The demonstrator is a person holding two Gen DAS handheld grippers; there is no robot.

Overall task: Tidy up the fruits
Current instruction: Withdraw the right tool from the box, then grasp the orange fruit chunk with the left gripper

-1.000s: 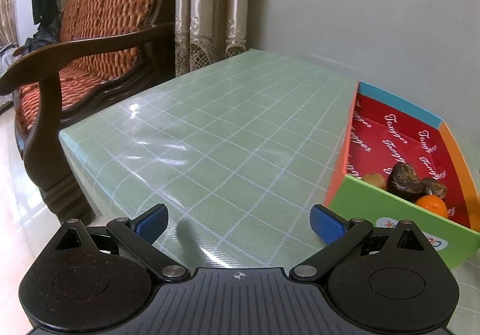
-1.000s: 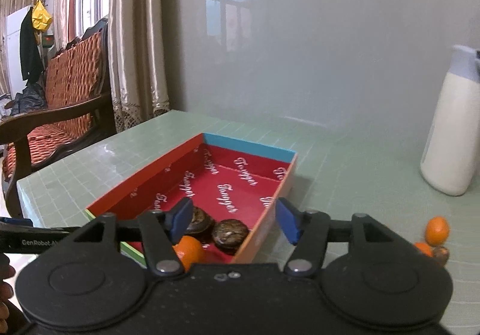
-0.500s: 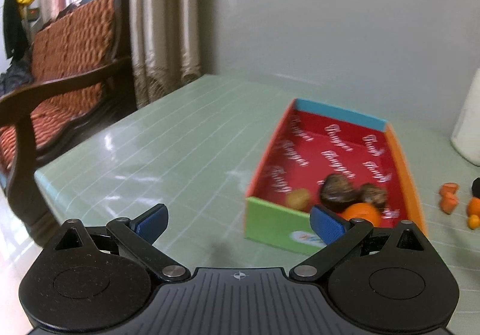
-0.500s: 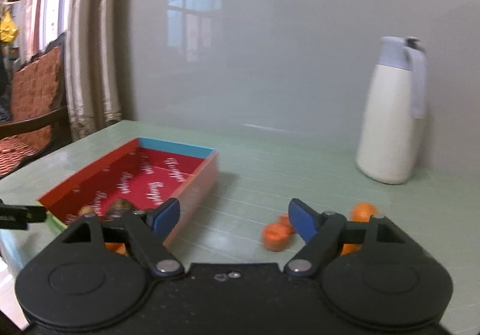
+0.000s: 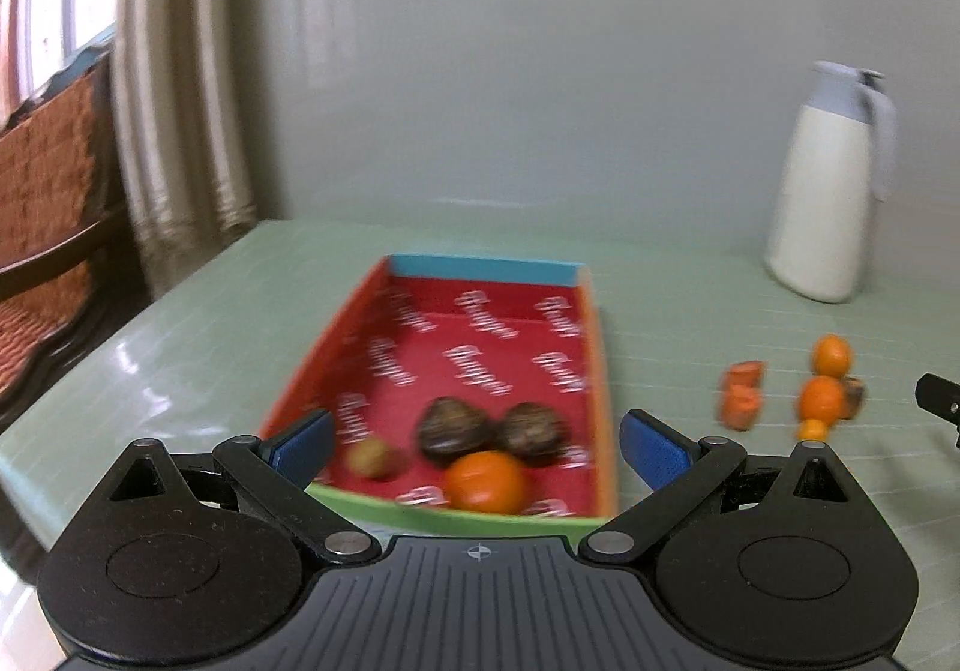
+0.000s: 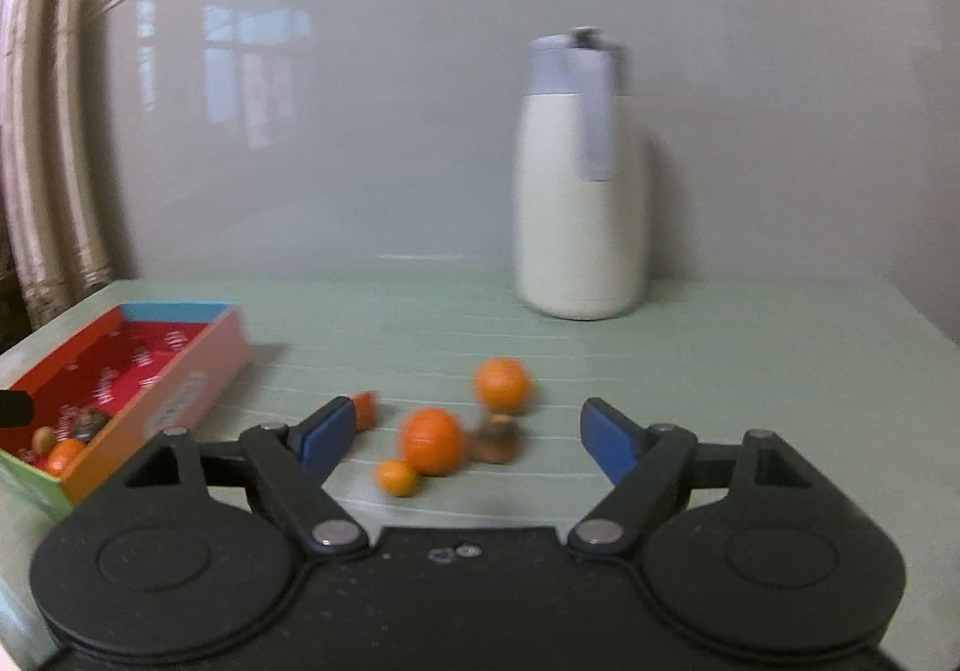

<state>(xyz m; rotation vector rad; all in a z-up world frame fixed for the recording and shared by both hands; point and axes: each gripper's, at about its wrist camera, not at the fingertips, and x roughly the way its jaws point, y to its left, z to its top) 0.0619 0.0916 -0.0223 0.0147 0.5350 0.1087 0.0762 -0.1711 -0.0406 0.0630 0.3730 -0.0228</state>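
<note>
A shallow box [image 5: 591, 347] with a red printed lining lies on the green table. It holds an orange [image 5: 483, 482], two dark brown fruits [image 5: 453, 428] and a small tan fruit [image 5: 372, 458]. My left gripper [image 5: 477, 452] stands open and empty just before the box's near end. To the right of the box [image 6: 174, 401], loose fruit lies on the table: two oranges [image 6: 432, 440] [image 6: 503, 383], a small orange [image 6: 396, 478], a brown fruit [image 6: 497, 437] and a red piece [image 6: 363, 410]. My right gripper [image 6: 467, 438] faces this cluster; its jaws are opening, with nothing pressed between them.
A white jug [image 6: 579, 203] with a grey lid stands at the back of the table against the grey wall. Curtains [image 5: 174, 131] and a wooden sofa [image 5: 48, 203] are beyond the table's left edge. The left gripper's tip [image 6: 15, 410] pokes in over the box.
Both views have swung to the right. The box is now centred before my left gripper. My right gripper left the box for the loose fruit, and its jaws have widened.
</note>
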